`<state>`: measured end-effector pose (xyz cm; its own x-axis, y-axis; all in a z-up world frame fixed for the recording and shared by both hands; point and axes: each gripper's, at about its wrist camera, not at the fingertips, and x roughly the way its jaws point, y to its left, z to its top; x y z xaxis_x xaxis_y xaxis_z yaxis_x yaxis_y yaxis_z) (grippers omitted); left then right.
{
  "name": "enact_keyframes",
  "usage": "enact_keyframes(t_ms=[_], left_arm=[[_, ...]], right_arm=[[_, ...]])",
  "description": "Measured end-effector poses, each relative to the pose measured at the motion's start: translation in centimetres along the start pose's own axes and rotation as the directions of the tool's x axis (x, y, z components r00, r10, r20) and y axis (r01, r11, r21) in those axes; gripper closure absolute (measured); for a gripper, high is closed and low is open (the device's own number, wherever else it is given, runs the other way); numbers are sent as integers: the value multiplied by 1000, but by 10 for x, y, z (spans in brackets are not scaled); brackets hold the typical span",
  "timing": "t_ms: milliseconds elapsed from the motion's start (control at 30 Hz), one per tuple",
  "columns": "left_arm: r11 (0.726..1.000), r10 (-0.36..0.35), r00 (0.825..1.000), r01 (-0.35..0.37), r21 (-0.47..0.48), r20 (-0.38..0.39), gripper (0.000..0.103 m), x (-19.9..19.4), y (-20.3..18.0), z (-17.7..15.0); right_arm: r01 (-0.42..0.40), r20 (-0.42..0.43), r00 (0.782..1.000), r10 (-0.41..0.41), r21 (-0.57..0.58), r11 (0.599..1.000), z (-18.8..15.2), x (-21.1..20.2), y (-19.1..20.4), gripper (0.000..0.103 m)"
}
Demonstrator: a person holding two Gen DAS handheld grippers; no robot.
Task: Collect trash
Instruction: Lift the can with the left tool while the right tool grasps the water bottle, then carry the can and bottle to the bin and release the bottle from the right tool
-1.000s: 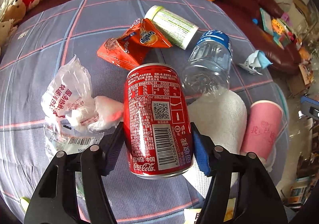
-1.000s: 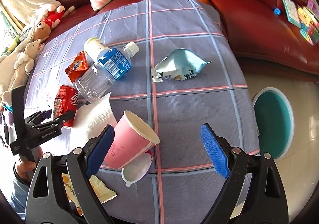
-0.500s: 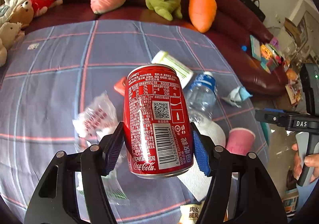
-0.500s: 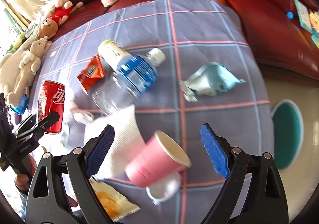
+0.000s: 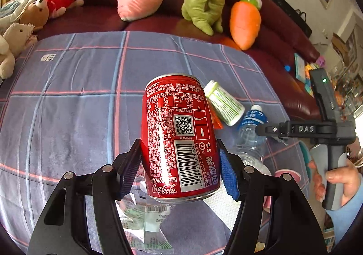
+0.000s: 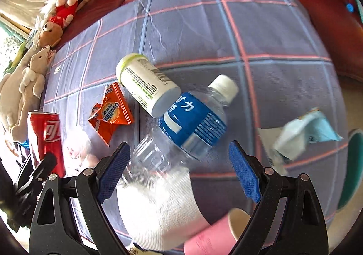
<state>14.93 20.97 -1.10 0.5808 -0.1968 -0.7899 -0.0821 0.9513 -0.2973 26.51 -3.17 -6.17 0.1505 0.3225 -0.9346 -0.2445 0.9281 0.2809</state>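
We grip the red can (image 5: 180, 139) between the left jaws, lifted off the desk (image 5: 74, 105). Our right jaws stand open above the water bottle (image 6: 181, 127); most trash is not yet collected.

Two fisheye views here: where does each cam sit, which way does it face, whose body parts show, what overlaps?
Left wrist: on the left tool, angled down over the checked cloth toward the sofa; its fingers grip the red can; a hand holds the right tool.
Right wrist: on the right tool, steeply down, open over the water bottle; no hand visible.
Shared: can, bottle, white canister, cloth.
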Motion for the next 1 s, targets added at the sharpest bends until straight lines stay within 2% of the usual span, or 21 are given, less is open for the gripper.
enact_keyframes(t_ms=[200,233,333,433,800,1000], left_arm=[[1000,11,1000,-11,-10,-23,39,8,7,-2],[1000,10,1000,-10,-11,-28,39,10,7,-3],[1000,5,999,-6,-13,-35,39,13,4,-5],[1000,5,999,-5,-8,-37,39,12,-1,-7],[1000,-2,1000,2,28,-15,39,-10,-30,-11],[995,-34,999,35,95,-13,39,-18,-72,-16]], right_arm=[[-69,-62,996,70,12,998,-7,30,-1,19],[-78,-60,995,78,5,997,-9,31,1,25],[-105,-51,993,104,-8,994,-16,30,3,33],[-108,-14,994,107,-29,994,-23,16,4,41],[-161,111,980,165,-45,986,-46,-60,-18,41],[-162,217,963,161,-13,987,-65,-114,-57,41]])
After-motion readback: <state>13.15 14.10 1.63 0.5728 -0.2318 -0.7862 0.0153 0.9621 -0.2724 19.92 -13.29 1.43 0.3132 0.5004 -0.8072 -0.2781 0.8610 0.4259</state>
